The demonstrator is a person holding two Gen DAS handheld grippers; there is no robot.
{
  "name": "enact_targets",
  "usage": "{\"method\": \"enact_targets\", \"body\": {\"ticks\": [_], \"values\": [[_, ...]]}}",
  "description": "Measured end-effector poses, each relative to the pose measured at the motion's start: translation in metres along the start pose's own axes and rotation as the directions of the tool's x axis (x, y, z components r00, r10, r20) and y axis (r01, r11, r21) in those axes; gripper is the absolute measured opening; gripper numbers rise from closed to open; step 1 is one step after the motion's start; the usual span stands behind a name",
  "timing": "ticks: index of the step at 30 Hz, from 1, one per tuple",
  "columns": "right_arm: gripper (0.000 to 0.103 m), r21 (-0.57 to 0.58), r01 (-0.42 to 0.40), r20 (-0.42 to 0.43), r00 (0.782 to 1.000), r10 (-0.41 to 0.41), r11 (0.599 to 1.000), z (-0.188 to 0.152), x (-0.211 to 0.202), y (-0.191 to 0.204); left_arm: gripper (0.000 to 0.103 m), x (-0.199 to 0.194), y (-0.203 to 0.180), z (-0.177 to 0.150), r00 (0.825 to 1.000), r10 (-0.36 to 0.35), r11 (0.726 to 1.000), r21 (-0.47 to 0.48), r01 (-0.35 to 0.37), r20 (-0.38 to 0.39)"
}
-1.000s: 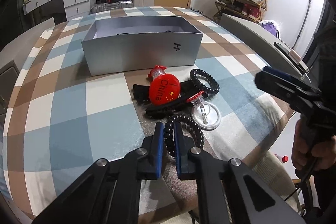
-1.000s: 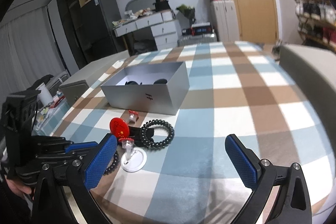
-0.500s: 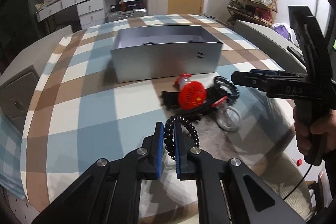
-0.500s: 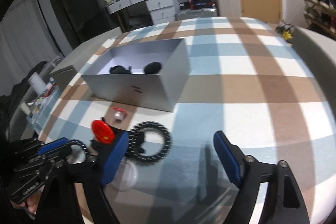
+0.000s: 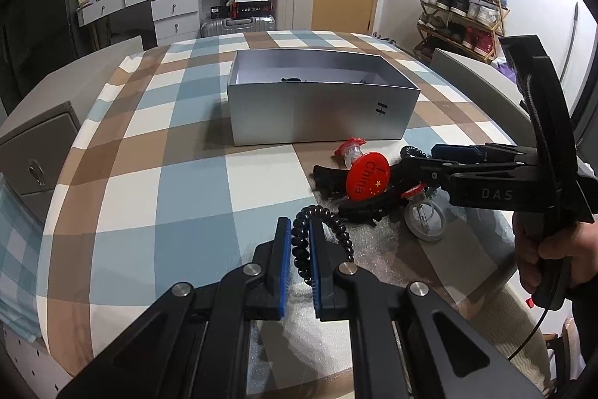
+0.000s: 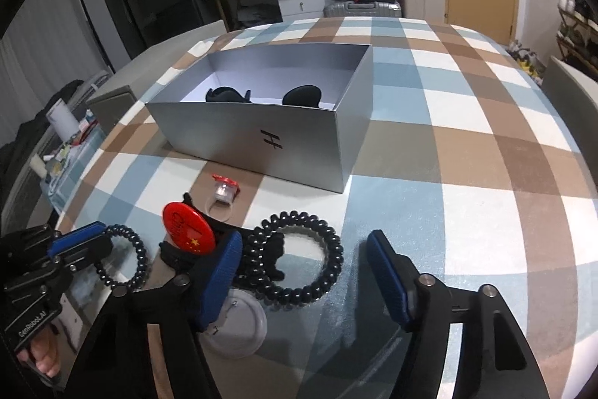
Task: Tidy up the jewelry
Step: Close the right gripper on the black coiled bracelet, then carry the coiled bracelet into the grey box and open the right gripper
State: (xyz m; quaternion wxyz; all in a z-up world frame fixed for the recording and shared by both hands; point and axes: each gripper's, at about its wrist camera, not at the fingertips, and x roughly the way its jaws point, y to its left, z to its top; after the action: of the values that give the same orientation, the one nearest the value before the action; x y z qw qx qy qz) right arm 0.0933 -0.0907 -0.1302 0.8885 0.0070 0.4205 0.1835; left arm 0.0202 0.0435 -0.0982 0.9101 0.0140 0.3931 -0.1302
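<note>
Over tablecloth: left claw (image 5: 300, 249) clamps coil band (image 5: 321, 242); right claw (image 6: 302, 272) half-open, closing, empty.

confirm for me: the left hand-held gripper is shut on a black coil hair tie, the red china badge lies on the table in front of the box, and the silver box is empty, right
Not quite: the box is not empty. The right wrist view shows two dark items lying inside it. The rest holds: the left hand-held gripper is shut on a coil hair tie, and the red badge lies on the table in front of the box.
</note>
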Motion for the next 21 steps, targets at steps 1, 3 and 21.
{"method": "enact_targets", "body": {"ticks": [1, 3, 21], "values": [[0.064, 0.007, 0.000, 0.002, 1.000, 0.000, 1.000, 0.000, -0.001, -0.001, 0.005, 0.000, 0.000, 0.000, 1.000, 0.000, 1.000, 0.000, 0.000, -0.001], [0.055, 0.025, -0.012, 0.007, 1.000, 0.012, 1.000, -0.001, -0.001, -0.002, 0.005, 0.001, 0.000, -0.001, 1.000, -0.003, 1.000, -0.003, 0.003, -0.004], [0.035, 0.083, -0.120, 0.092, 0.989, 0.112, 0.989, -0.009, -0.020, -0.010, 0.005, -0.010, 0.005, 0.006, 0.999, -0.001, 0.999, -0.033, 0.002, 0.037]]}}
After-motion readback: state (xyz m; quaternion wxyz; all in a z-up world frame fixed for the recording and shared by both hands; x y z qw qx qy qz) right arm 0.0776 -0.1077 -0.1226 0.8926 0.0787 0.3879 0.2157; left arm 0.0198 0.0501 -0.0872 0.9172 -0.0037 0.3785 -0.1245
